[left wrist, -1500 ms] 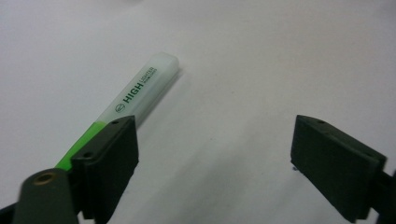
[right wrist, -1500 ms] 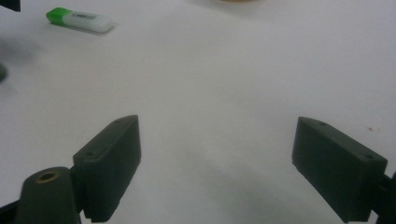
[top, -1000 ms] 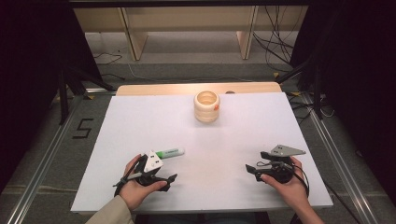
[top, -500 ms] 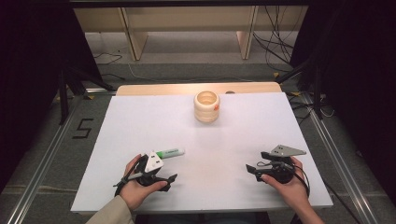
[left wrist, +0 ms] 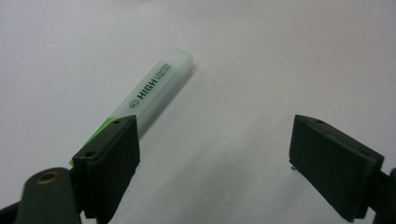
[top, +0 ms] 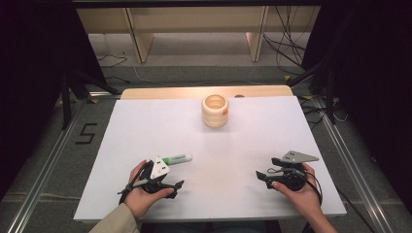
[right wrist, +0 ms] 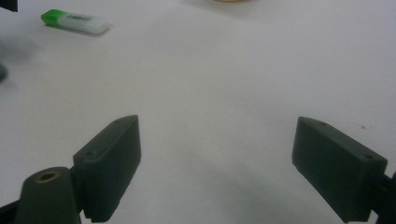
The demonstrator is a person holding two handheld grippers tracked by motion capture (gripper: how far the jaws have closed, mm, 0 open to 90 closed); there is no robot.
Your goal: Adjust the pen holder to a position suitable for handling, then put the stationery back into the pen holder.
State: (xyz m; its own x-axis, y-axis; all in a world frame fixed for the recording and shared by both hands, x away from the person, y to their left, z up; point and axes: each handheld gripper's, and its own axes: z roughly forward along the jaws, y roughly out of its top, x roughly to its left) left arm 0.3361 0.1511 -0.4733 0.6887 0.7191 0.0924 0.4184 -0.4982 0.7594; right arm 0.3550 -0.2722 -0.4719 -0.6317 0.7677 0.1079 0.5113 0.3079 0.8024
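**Left gripper lining up on the highlighter, right gripper waiting**

You are holding the left gripper point(top: 176, 185) low over the white table sheet point(top: 252, 145) with its jaws spread wide and nothing between them. The green highlighter point(left wrist: 154, 91) is lying flat on the sheet just ahead of this gripper, off toward its left jaw; in the left gripper view that jaw is overlapping the green end, while the pale capped end is pointing away from you. I cannot tell whether the jaw is touching the barrel or merely standing in front of it. My reading is that you are keeping the jaws wide so the barrel can pass between them, but the pen is sitting off the gripper's centre line and running along it, so a shift toward that left jaw and a turn of the hand are probably needed before closing.

You are resting the right gripper point(top: 263, 177) near the front edge of the sheet, jaws likewise spread and empty, well apart from the highlighter, which is showing far ahead and to the left in its own view. It seems parked there to stay out of the working hand's way.

The ribbed wooden cup point(top: 215, 110) is standing upright far ahead of both grippers, mouth open, likely placed there as the holder for the pen.
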